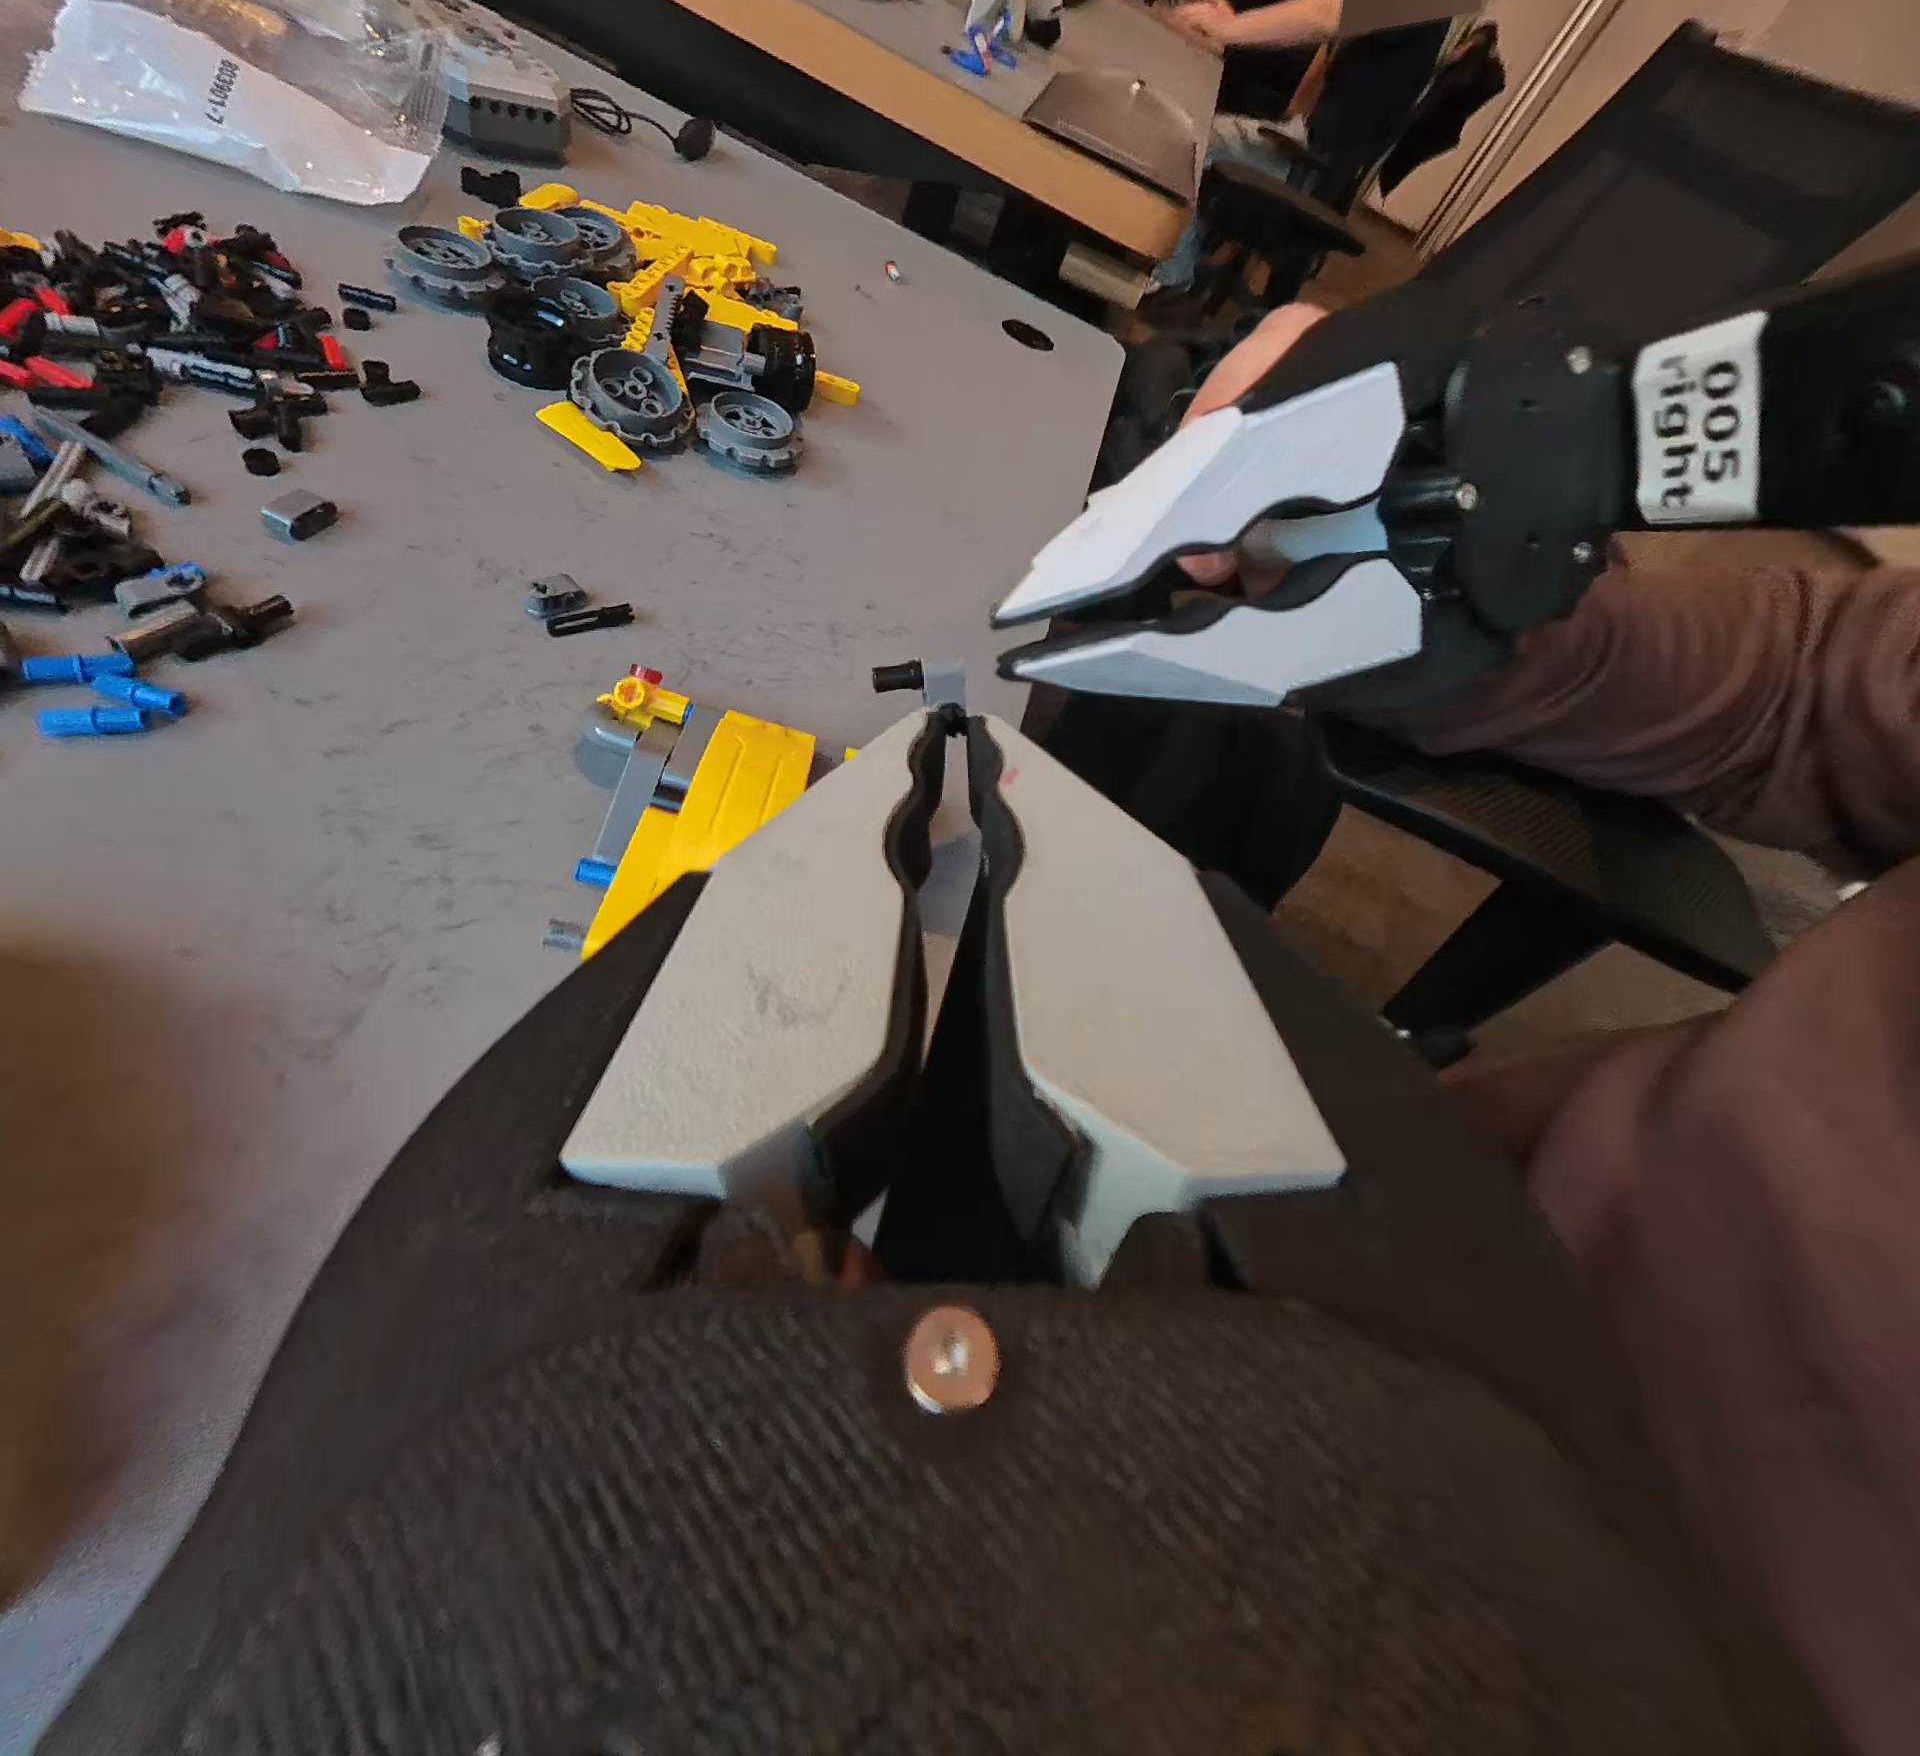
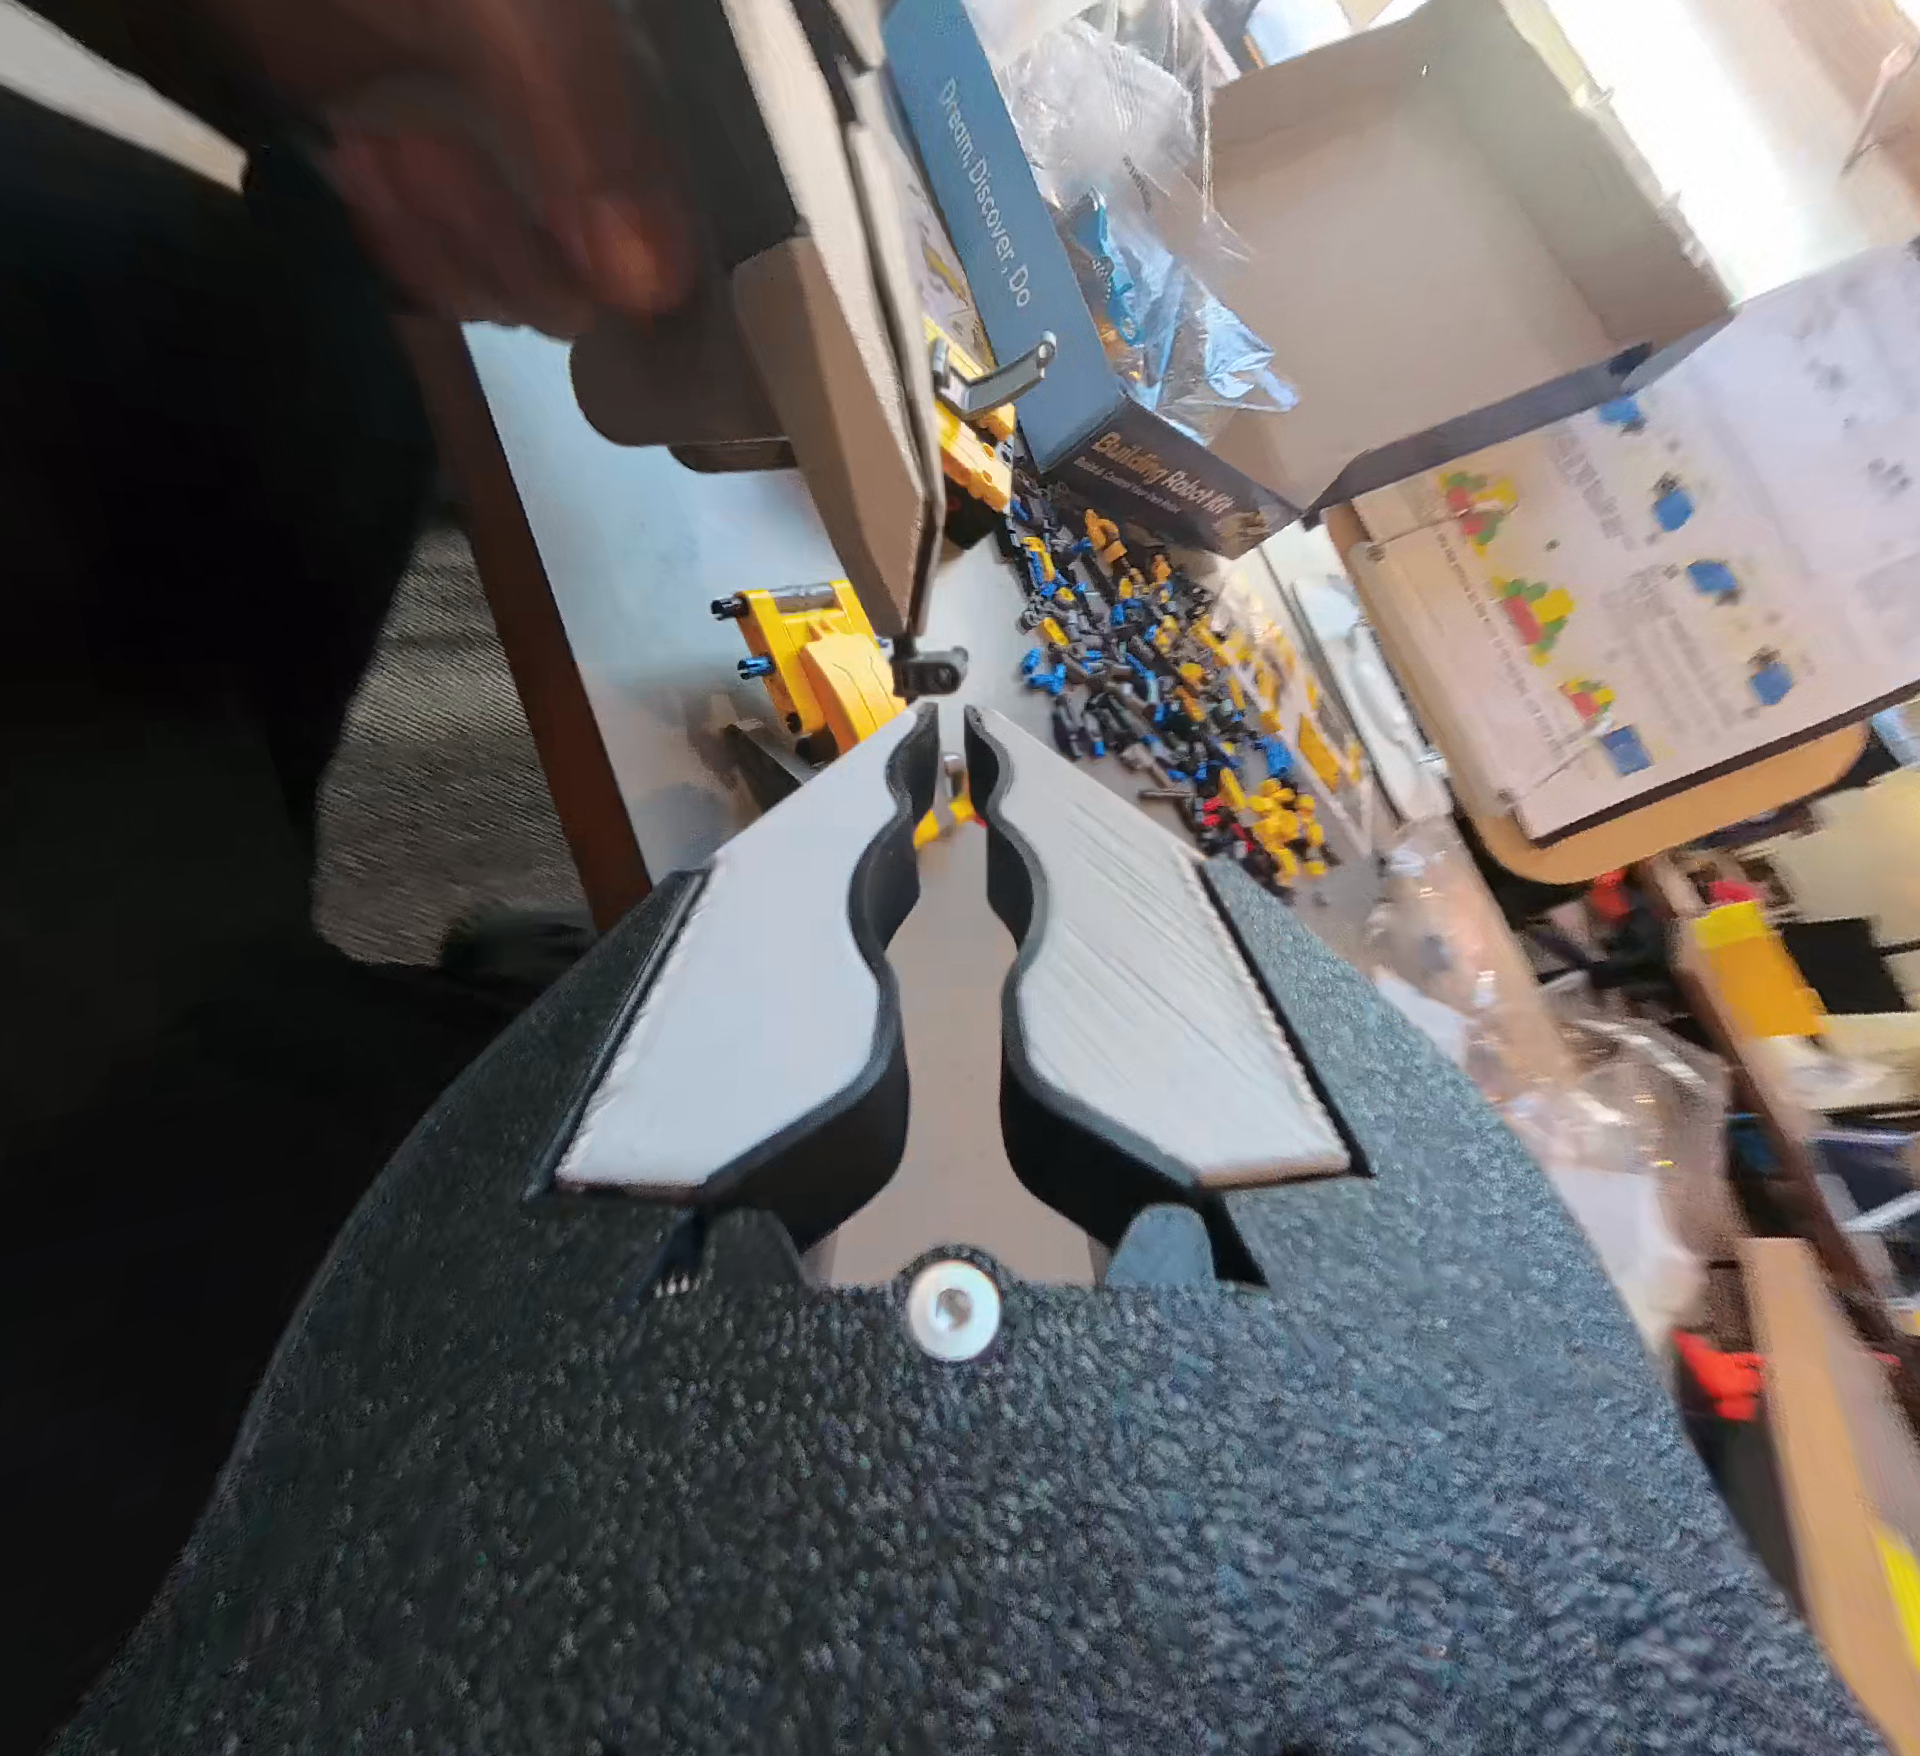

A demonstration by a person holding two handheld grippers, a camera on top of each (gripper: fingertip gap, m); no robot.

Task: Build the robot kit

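My left gripper (image 1: 948, 719) is shut on a small grey connector piece with a black pin (image 1: 935, 680) and holds it above the grey table's (image 1: 416, 771) near right corner. My right gripper (image 1: 1003, 639) comes in from the right, its tips just beside that piece, jaws slightly apart and empty. In the right wrist view my right gripper (image 2: 951, 717) points at the same piece (image 2: 935, 667), which hangs from the left gripper's fingertips (image 2: 906, 605). A yellow and grey part-built assembly (image 1: 727, 792) lies on the table under the left gripper; it also shows in the right wrist view (image 2: 821, 657).
A heap of grey wheels and yellow parts (image 1: 623, 335), black and red parts (image 1: 135, 324), blue pins (image 1: 104, 693) and plastic bags (image 1: 208, 75) lie on the table. A black chair (image 1: 1558, 854) stands off its right edge. A blue box (image 2: 997, 252), a cardboard box (image 2: 1403, 252) and an open booklet (image 2: 1662, 563) stand beyond. Both grippers' tips are close together, under 4 cm apart.
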